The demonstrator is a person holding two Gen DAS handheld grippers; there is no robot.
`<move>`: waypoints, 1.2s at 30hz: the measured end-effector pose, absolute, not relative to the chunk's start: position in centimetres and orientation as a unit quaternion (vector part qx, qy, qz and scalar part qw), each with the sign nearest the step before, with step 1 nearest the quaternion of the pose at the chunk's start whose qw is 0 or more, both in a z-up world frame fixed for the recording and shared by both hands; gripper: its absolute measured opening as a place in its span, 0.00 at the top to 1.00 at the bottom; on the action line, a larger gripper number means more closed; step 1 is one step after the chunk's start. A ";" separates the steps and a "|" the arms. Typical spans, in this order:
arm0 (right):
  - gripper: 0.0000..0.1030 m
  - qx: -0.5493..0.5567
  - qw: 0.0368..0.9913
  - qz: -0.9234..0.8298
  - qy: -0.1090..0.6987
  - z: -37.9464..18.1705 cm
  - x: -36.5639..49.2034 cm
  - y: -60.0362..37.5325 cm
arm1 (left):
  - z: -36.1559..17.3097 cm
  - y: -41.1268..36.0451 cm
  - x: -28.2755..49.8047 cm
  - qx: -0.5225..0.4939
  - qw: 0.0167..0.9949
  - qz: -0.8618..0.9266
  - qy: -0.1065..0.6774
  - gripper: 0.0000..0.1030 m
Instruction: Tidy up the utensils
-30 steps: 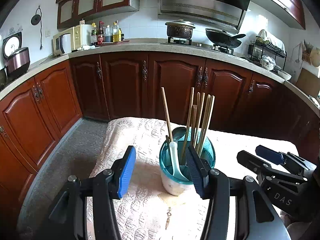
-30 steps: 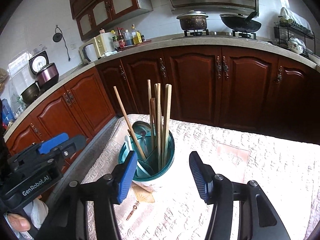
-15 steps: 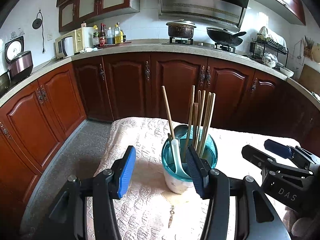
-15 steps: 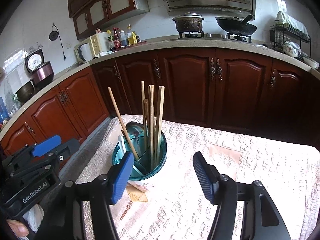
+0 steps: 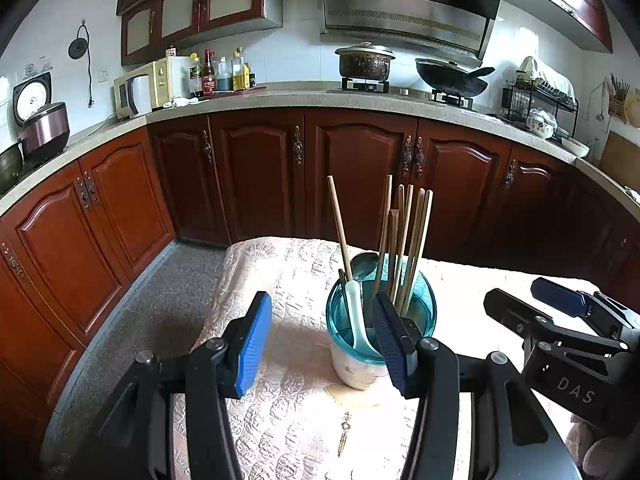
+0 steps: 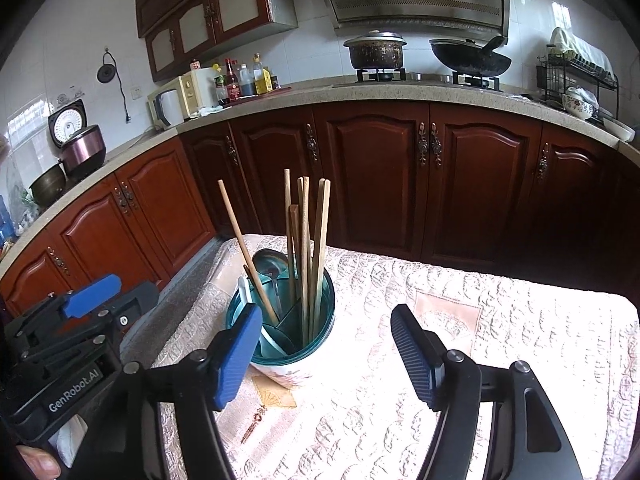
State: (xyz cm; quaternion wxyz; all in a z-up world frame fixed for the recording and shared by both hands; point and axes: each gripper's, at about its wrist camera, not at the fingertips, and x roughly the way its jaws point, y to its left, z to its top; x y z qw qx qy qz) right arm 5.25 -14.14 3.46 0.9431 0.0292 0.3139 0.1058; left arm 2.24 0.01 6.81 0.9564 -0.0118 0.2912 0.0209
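A teal-rimmed white utensil holder [image 5: 362, 350] stands on the cloth-covered table [image 5: 280, 420]. It holds several wooden chopsticks [image 5: 404, 240], a metal spoon [image 5: 365, 265] and a white spoon [image 5: 355, 312]. It also shows in the right wrist view [image 6: 294, 342] with the chopsticks [image 6: 306, 248]. My left gripper [image 5: 322, 342] is open and empty, just short of the holder and to its left. My right gripper [image 6: 326, 354] is open and empty, in front of the holder and to its right. Each gripper shows in the other's view, the right one [image 5: 560, 320] and the left one [image 6: 80, 320].
Dark wooden cabinets [image 5: 360, 176] and a counter with a pot [image 5: 364, 62], a wok [image 5: 452, 76] and a microwave [image 5: 140, 88] run behind the table. A dish rack [image 5: 536, 100] stands at the right. The floor [image 5: 148, 320] lies left of the table.
Both grippers have drawn back and risen slightly from the holder. Both stayed open. The utensils in the holder have not moved.
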 end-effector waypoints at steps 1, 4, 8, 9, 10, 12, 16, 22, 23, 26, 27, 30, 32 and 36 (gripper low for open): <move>0.31 0.029 0.943 0.105 0.314 3.5 5.2 -14.2 | 6.8 0.0 2.2 -0.012 0.957 0.021 0.290 0.49; 0.31 0.027 0.943 0.103 0.315 3.6 5.2 -14.2 | 6.9 -0.1 2.1 -0.012 0.957 0.020 0.289 0.49; 0.31 0.026 0.943 0.102 0.315 3.5 5.1 -14.2 | 6.8 -0.4 2.1 -0.009 0.957 0.020 0.290 0.49; 0.31 0.025 0.943 0.102 0.315 3.5 5.1 -14.2 | 6.8 -0.4 2.1 -0.008 0.957 0.020 0.291 0.49; 0.31 0.025 0.943 0.101 0.315 3.5 5.1 -14.2 | 6.8 -0.4 2.1 -0.008 0.957 0.021 0.291 0.49; 0.31 0.025 0.943 0.101 0.316 3.5 5.1 -14.3 | 6.8 -0.4 2.1 -0.009 0.956 0.021 0.291 0.49; 0.31 0.025 0.943 0.099 0.318 3.4 5.0 -14.4 | 6.8 -0.4 2.1 -0.011 0.956 0.021 0.292 0.49; 0.31 0.025 0.943 0.099 0.317 3.5 5.0 -14.5 | 6.7 -0.5 2.1 -0.011 0.956 0.019 0.293 0.49; 0.31 0.025 0.943 0.099 0.317 3.5 4.9 -14.4 | 6.7 -0.5 2.1 -0.010 0.956 0.019 0.293 0.49; 0.30 0.023 0.943 0.098 0.317 3.5 4.9 -14.4 | 6.7 -0.5 2.0 -0.010 0.956 0.019 0.292 0.49; 0.30 0.024 0.943 0.099 0.317 3.5 4.9 -14.4 | 6.7 -0.5 2.0 -0.010 0.956 0.019 0.293 0.49; 0.30 0.024 0.942 0.099 0.319 3.4 4.9 -14.4 | 6.8 -0.7 1.9 -0.010 0.956 0.019 0.292 0.49; 0.30 0.024 0.942 0.098 0.319 3.4 4.9 -14.4 | 6.8 -0.8 1.9 -0.010 0.956 0.019 0.292 0.49; 0.30 0.023 0.942 0.098 0.319 3.4 4.9 -14.4 | 6.7 -0.9 1.9 -0.011 0.956 0.018 0.292 0.49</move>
